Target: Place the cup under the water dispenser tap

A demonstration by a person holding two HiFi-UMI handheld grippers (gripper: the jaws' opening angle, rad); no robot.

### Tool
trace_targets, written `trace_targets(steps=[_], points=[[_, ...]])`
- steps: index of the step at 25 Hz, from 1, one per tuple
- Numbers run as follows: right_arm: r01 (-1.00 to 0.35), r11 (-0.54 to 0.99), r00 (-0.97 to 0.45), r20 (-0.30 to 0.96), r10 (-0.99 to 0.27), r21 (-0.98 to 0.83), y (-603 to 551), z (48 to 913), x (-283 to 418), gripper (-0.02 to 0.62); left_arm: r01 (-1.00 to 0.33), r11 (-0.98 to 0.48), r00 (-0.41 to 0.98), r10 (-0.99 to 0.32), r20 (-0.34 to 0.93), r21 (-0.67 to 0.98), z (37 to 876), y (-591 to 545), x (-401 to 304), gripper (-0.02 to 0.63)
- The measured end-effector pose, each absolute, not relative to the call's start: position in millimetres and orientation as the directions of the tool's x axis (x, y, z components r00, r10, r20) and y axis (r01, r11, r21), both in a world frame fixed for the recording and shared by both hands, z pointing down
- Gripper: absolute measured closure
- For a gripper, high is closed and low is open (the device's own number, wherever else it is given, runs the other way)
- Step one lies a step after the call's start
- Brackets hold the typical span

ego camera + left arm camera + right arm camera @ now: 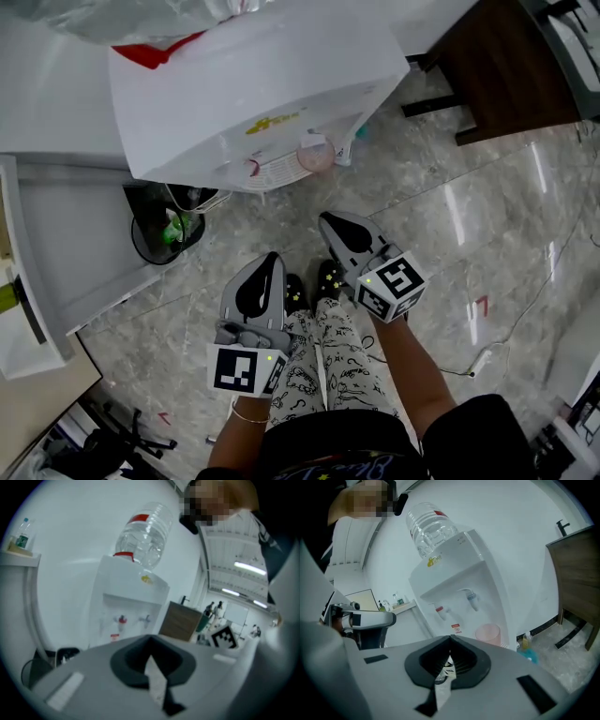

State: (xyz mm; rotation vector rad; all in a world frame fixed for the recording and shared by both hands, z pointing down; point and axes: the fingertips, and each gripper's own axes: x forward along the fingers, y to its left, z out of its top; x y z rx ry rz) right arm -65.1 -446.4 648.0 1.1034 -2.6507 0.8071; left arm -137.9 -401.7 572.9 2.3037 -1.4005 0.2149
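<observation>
Cup [316, 155] on dispenser [253, 84] ledge, open floor [469, 197], left gripper [271, 260], right gripper [329, 221] closed

Shared office or laboratory-type workspace, seen at its drinks corner. A white water dispenser [253, 103] with an inverted clear bottle [143, 534] stood against a plain white wall on a polished, marble-patterned tiled floor [469, 216]. A black waste bin [167, 230] sat just beside it, and a dark wooden cabinet [511, 66] on thin black legs stood at its other side. A white shelf [18, 555] carried a small drinks bottle [21, 534]. Beyond, long strip lights [251, 568] ran across an open ceiling above several standing people [213, 611] and a whiteboard [236, 616]. A loose cable [525, 309] trailed over the floor.
</observation>
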Motion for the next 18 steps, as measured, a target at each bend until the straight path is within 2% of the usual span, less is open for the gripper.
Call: trace_targets(steps=[9, 14, 18], points=[[-0.733, 0.54, -0.672, 0.314, -0.671, -0.414, -447, 624, -59, 0.581, -0.87, -0.417, 0.49, -0.798, 0.352, 0.264, 567, -394, -145, 0.614], [-0.735, 0.555, -0.658, 0.213, -0.722, -0.389, -445, 523, -49, 0.581, -0.842, -0.501, 0.539, -0.794, 0.282, 0.199, 495, -404, -139, 0.614], [-0.732, 0.542, -0.662, 0.245, -0.708, -0.413, -393, 441, -31, 0.581, -0.819, -0.533, 0.574, -0.762, 0.299, 0.215, 419, -373, -124, 0.614]])
